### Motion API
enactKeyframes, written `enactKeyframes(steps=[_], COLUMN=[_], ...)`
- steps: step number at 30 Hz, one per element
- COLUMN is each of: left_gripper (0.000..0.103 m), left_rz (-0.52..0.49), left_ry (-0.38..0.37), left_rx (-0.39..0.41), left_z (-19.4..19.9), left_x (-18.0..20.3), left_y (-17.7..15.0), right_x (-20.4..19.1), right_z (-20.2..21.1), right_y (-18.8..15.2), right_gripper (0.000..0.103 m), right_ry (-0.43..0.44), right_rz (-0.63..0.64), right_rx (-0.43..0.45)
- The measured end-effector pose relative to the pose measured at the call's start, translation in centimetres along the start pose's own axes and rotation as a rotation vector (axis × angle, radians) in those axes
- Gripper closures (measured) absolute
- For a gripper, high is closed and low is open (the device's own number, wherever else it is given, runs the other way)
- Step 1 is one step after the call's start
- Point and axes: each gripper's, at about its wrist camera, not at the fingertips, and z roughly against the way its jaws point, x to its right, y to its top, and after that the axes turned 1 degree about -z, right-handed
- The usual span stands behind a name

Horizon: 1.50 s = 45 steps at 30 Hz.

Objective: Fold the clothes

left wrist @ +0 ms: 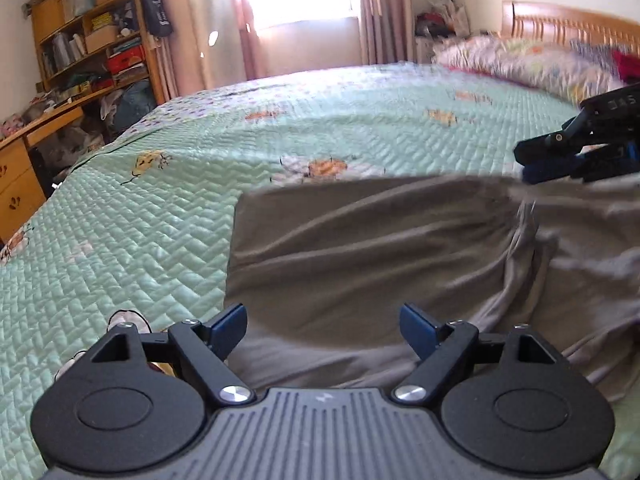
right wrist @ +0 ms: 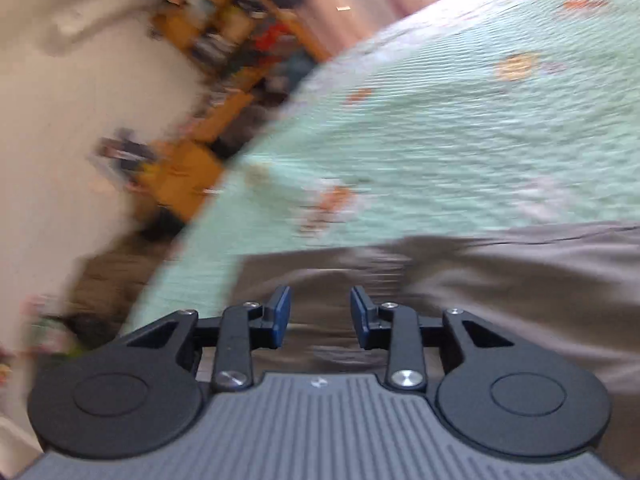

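A grey-brown garment [left wrist: 380,248] lies rumpled on the mint-green quilted bedspread [left wrist: 160,220], its left edge straight and folds gathering toward the right. My left gripper [left wrist: 322,316] hovers over its near part, open wide, with nothing between the blue pads. My right gripper [left wrist: 524,160] reaches in from the right at the garment's far edge. In the blurred right wrist view, the right gripper [right wrist: 320,300] stands partly open over the garment [right wrist: 500,280], a clear gap between its pads and no cloth in it.
Pillows [left wrist: 520,60] and a wooden headboard [left wrist: 568,24] sit at the bed's far right. A crowded wooden bookshelf [left wrist: 92,32] and desk [left wrist: 20,168] stand beyond the bed's left edge. A curtained window [left wrist: 300,0] is at the back.
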Motion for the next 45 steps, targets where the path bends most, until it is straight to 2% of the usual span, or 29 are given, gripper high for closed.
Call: enactKeyframes(steps=[2,4,7,9,11,14,15,18,21,23,25,27,30,33,36,38,39,41,45], left_gripper=[0.017,0.017,0.017,0.017,0.016,0.016,0.016,0.016,0.016,0.016,0.016,0.015,0.011,0.008,0.008,0.011,0.014,0.013,0.013], left_rz=[0.006,-0.037,-0.061,-0.025,-0.004,-0.001,0.001,0.018,0.078,0.125,0.165,0.203,0.268,0.247,0.135,0.066,0.051,0.056,0.064], left_ry=[-0.005,0.013,0.039,0.023,0.016,0.025,0.028,0.029,0.016,0.002,-0.006,-0.003,-0.023,-0.015,0.032,0.060,0.065,0.058,0.046], left_rx=[0.008,-0.008,-0.076,-0.109,-0.118,-0.122,-0.123,-0.118,-0.089,-0.065,-0.041,-0.020,0.021,0.015,-0.076,-0.138,-0.157,-0.137,-0.077], left_z=[0.0,-0.6,-2.0,-2.5,-2.6,-2.5,-2.4,-1.8,-0.8,0.2,1.2,2.1,3.0,2.4,0.0,-1.4,-1.8,-1.3,0.8], left_x=[0.4,1.4,1.8,1.3,1.1,1.3,1.3,1.1,0.1,-0.8,-1.7,-2.7,-4.1,-3.9,-2.5,-1.6,-1.4,-1.4,-1.6], left_y=[0.6,0.8,0.3,-0.2,-0.3,-0.2,-0.1,-0.1,0.0,0.2,0.4,0.8,1.5,2.0,1.1,0.3,-0.2,-0.6,-0.4], right_x=[-0.7,-0.8,0.8,3.0,4.8,5.2,5.2,5.5,4.8,4.3,3.7,3.2,2.3,1.6,2.4,3.2,3.1,2.0,-1.3], right_z=[-1.3,-2.5,-2.9,-1.6,-0.9,-1.1,-1.4,-1.2,-0.6,-0.4,-0.2,-0.3,0.1,-0.7,-1.8,-2.1,-1.7,-0.9,0.3], right_y=[0.1,-0.2,-2.4,-4.3,-5.6,-6.3,-6.4,-6.7,-6.6,-6.3,-5.9,-5.3,-4.4,-3.9,-4.6,-5.3,-5.4,-5.5,-6.0], right_gripper=[0.067,0.067,0.068,0.070,0.078,0.088,0.094,0.097,0.090,0.082,0.069,0.065,0.065,0.063,0.056,0.058,0.058,0.057,0.053], right_ry=[0.054,0.069,0.038,0.007,0.031,0.039,0.032,0.033,0.028,0.041,0.067,0.092,0.126,0.141,0.077,0.038,0.056,0.059,-0.044], right_rz=[-0.035,-0.078,-0.162,-0.217,-0.283,-0.259,-0.260,-0.301,-0.277,-0.268,-0.262,-0.249,-0.236,-0.226,-0.252,-0.283,-0.272,-0.204,-0.005], right_rx=[-0.034,-0.080,-0.138,-0.136,-0.126,-0.117,-0.118,-0.114,-0.114,-0.105,-0.087,-0.064,-0.030,-0.005,-0.058,-0.087,-0.067,-0.030,-0.016])
